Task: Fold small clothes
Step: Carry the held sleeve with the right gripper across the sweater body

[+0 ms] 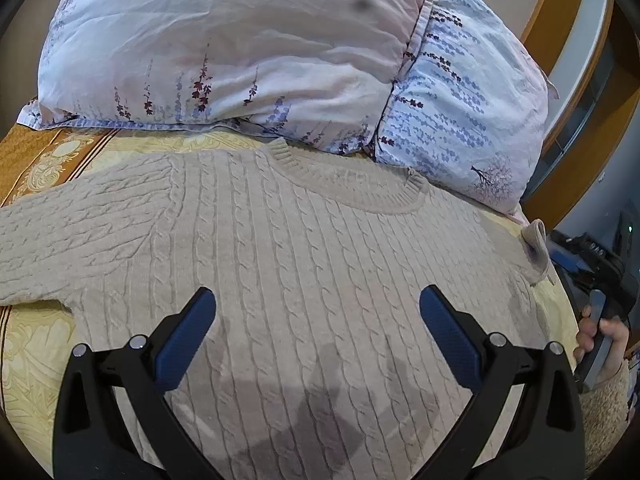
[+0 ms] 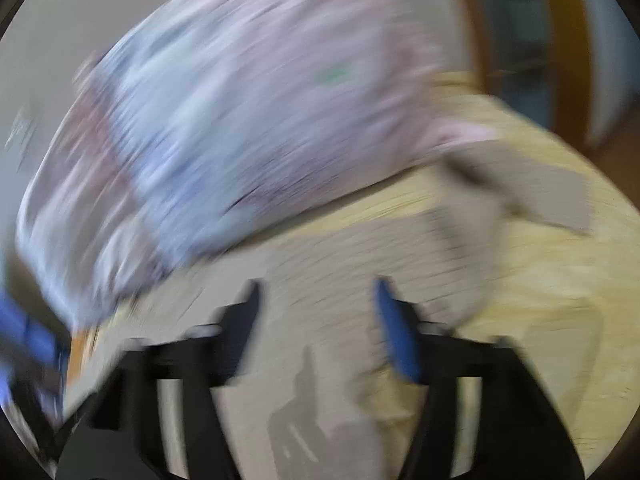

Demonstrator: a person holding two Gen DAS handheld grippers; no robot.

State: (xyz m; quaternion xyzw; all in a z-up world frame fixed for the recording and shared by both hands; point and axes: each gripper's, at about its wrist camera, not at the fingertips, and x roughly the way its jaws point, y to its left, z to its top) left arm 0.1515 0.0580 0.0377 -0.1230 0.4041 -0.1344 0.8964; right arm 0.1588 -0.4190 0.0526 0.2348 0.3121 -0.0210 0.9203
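Observation:
A beige cable-knit sweater (image 1: 280,240) lies flat on the bed, collar toward the pillows, one sleeve stretched out to the left. My left gripper (image 1: 318,308) hovers open and empty over the sweater's body. In the right wrist view, which is heavily motion-blurred, my right gripper (image 2: 316,296) is open and empty above the sweater (image 2: 340,280); a sleeve (image 2: 520,184) lies out to the right. The right gripper's handle, held by a hand (image 1: 600,340), shows at the right edge of the left wrist view.
Two floral pillows (image 1: 240,48) lie at the head of the bed, just behind the collar. The yellow patterned bedspread (image 1: 32,360) shows around the sweater. A wooden headboard (image 1: 560,20) curves at the back right. The bed's edge is at the right.

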